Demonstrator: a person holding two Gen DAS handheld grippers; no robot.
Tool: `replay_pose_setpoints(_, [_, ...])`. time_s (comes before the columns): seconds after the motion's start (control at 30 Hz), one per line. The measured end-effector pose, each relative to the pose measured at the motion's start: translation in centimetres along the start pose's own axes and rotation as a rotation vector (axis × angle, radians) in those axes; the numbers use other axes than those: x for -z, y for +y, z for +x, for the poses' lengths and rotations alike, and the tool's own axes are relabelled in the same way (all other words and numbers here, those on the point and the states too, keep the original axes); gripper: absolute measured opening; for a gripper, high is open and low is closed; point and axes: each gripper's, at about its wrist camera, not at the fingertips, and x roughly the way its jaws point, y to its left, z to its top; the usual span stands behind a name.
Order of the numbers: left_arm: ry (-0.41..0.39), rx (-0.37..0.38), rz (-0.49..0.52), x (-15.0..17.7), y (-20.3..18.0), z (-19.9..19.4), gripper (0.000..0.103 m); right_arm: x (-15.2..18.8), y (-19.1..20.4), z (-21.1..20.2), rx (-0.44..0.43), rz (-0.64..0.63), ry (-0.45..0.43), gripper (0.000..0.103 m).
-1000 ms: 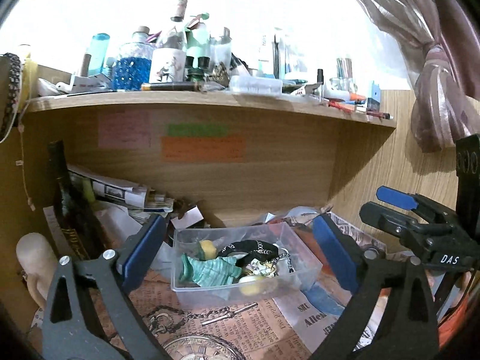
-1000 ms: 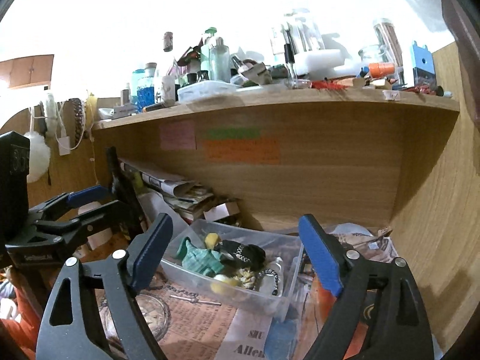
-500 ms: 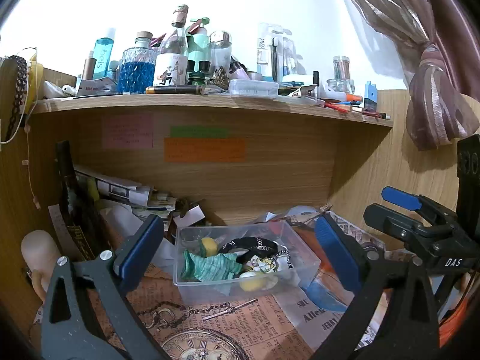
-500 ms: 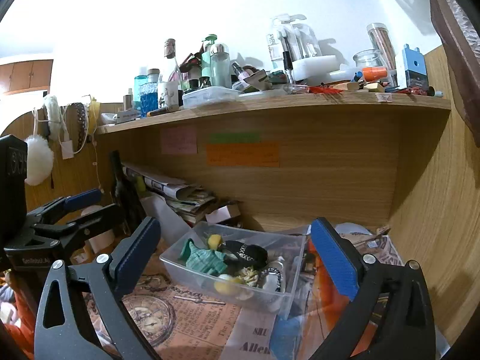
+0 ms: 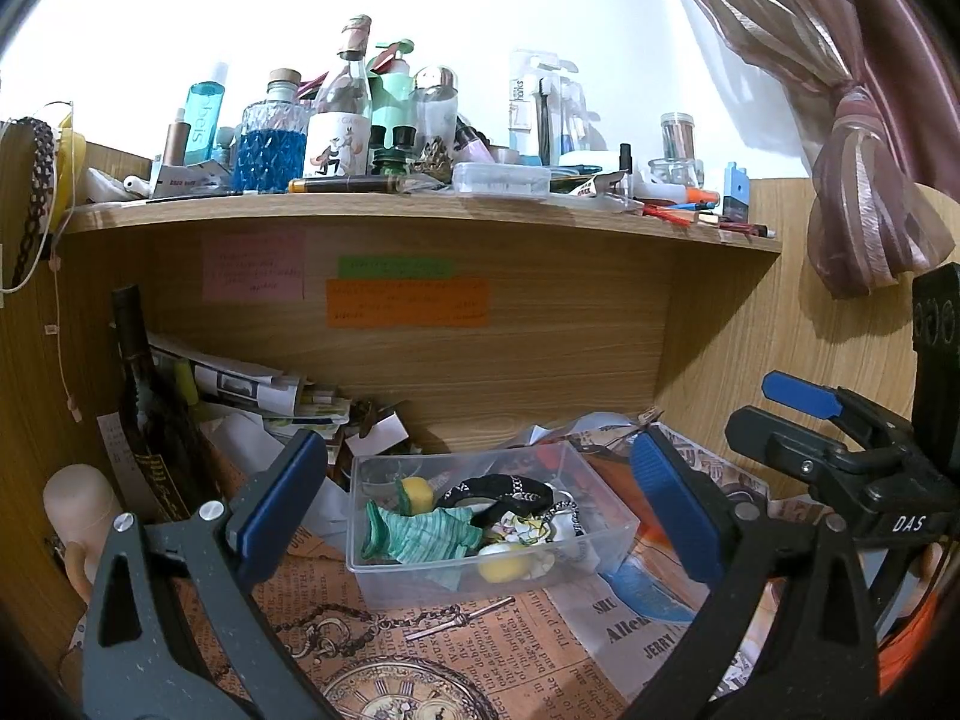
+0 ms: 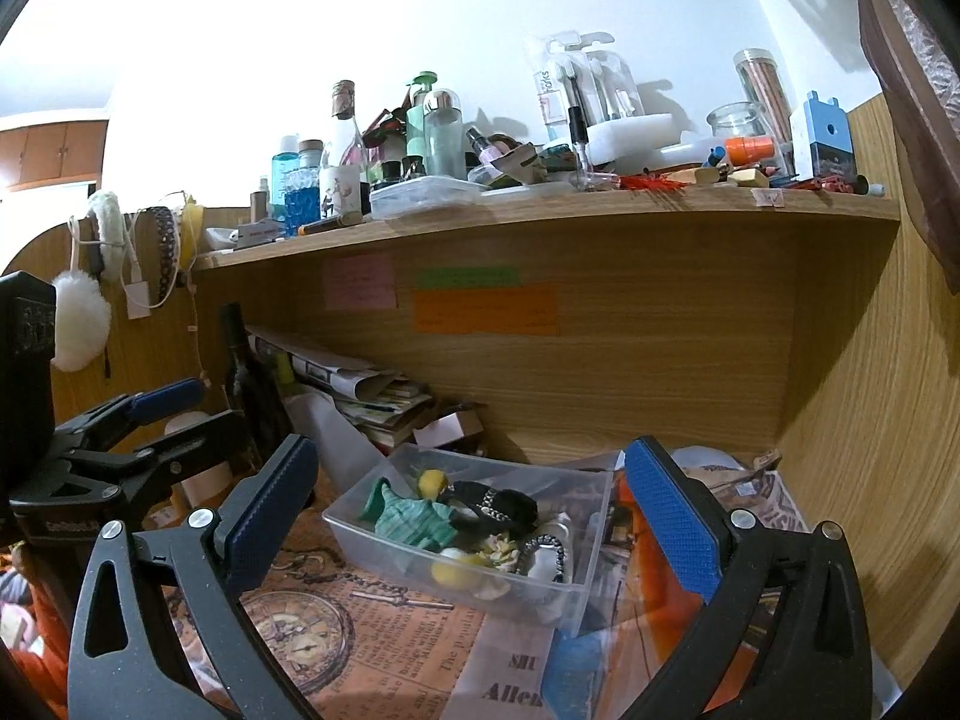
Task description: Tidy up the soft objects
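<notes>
well, both grippers hang above the desk w/ nothing held. the left gripper (image 5: 477,510) has its blue-padded fingers (image 5: 282,504) wide apart, and the right gripper (image 6: 468,516) too, fingers (image 6: 669,516) spread and empty. between them, on the printed newspaper sheet (image 5: 384,612), stands the clear rectangular plastic box (image 5: 606,546), and the soft things are inside it: a crumpled green striped cloth (image 5: 420,537), a black band w/ white marks (image 5: 498,489), two small yellow balls, one at the back (image 5: 417,492) and one at the front wall (image 5: 503,567), plus some pale flowery piece that i cannot identify.

what can go wrong, in my judgement:
- box is light and thin, so a finger that touches its rim will prob. push it over the paper, or tip it, instead of going in.
- soft items lie tangled; if the cloth is pinched, the band or a ball may come up w/ it and fall outside.
- the yellow ball near the front wall is round, it can roll away from the pads.
- the metal chain w/ a small bar (image 5: 462,621) lies just before the box on the paper; a low approach could drag it.
- the two grippers are near each other (the right one shows at the edge of the left view), so if both reach for the box they may collide.
- the dark glass bottle (image 5: 150,414) stands upright at the left, near the left gripper; a wide swing could knock it.
</notes>
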Motion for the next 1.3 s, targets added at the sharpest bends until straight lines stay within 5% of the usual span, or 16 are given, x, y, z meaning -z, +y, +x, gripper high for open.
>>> replay_pose_setpoints(1.3, [0.007, 0.050, 0.001, 0.14, 0.62, 0.24, 0.103, 0.03, 0.34, 0.24, -0.008, 0.001, 0.011, 0.103])
